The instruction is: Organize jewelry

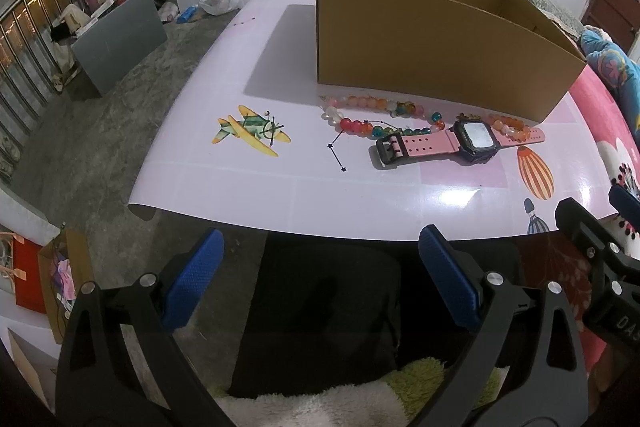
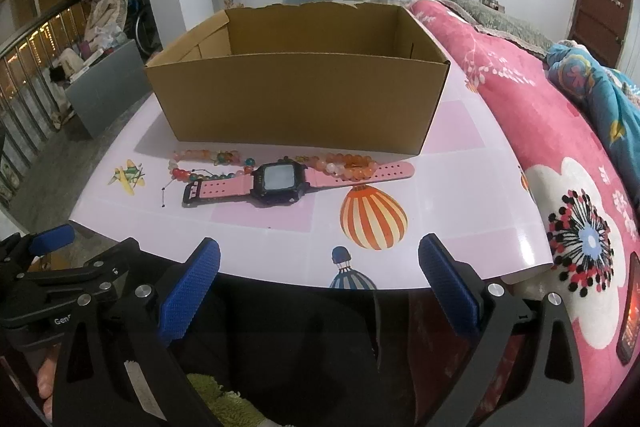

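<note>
A pink-strapped watch (image 1: 460, 141) (image 2: 280, 181) with a dark square face lies flat on the pale pink table (image 1: 304, 195) (image 2: 460, 219). Behind it lie a multicoloured bead string (image 1: 376, 113) (image 2: 200, 167) and an orange bead bracelet (image 1: 510, 127) (image 2: 348, 163), close to the front wall of an open cardboard box (image 1: 432, 43) (image 2: 300, 99). My left gripper (image 1: 320, 283) hangs open below the table's near edge, holding nothing. My right gripper (image 2: 319, 283) is open too, just short of that edge; it shows at the right border of the left wrist view (image 1: 600, 243).
A pink flowered blanket (image 2: 568, 163) covers a bed right of the table, with a phone (image 2: 630, 311) lying on it. Left of the table are bare concrete floor (image 1: 100, 131), a grey cabinet (image 1: 120, 35) and piled clutter. Dark cloth lies under both grippers.
</note>
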The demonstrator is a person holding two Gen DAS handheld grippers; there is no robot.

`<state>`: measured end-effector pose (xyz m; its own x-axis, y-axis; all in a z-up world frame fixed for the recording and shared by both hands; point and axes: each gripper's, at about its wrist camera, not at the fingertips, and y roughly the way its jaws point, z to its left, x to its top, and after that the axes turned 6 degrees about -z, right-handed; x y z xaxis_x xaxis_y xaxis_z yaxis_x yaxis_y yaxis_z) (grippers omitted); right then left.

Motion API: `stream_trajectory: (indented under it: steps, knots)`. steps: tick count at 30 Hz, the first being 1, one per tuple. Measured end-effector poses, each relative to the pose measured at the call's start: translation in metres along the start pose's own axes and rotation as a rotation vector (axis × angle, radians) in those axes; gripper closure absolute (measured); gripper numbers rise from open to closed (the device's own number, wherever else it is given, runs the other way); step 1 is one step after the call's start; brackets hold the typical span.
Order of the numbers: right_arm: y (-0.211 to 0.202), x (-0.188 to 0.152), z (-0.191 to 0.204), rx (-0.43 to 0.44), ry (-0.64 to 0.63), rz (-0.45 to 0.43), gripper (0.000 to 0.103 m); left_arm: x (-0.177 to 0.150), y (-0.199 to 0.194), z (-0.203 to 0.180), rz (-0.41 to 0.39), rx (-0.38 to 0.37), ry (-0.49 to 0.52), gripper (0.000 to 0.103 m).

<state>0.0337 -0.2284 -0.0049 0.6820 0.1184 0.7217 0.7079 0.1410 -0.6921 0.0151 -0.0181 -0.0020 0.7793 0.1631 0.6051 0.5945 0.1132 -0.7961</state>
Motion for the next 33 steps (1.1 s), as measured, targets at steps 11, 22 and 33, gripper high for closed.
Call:
stream_trajectory:
  steps: [11, 22, 33]
  knots:
    - [0.002, 0.014, 0.003, -0.008, -0.014, -0.019, 0.006, 0.009, 0.002, -0.001, -0.006, 0.008, 0.013, 0.008]
    - [0.018, 0.034, 0.000, -0.015, -0.034, -0.014, 0.006, 0.017, 0.027, 0.014, 0.008, -0.034, 0.029, 0.008]
    - [0.042, 0.029, -0.037, 0.041, 0.047, 0.079, 0.006, 0.021, 0.035, 0.029, -0.056, -0.322, 0.012, 0.008]
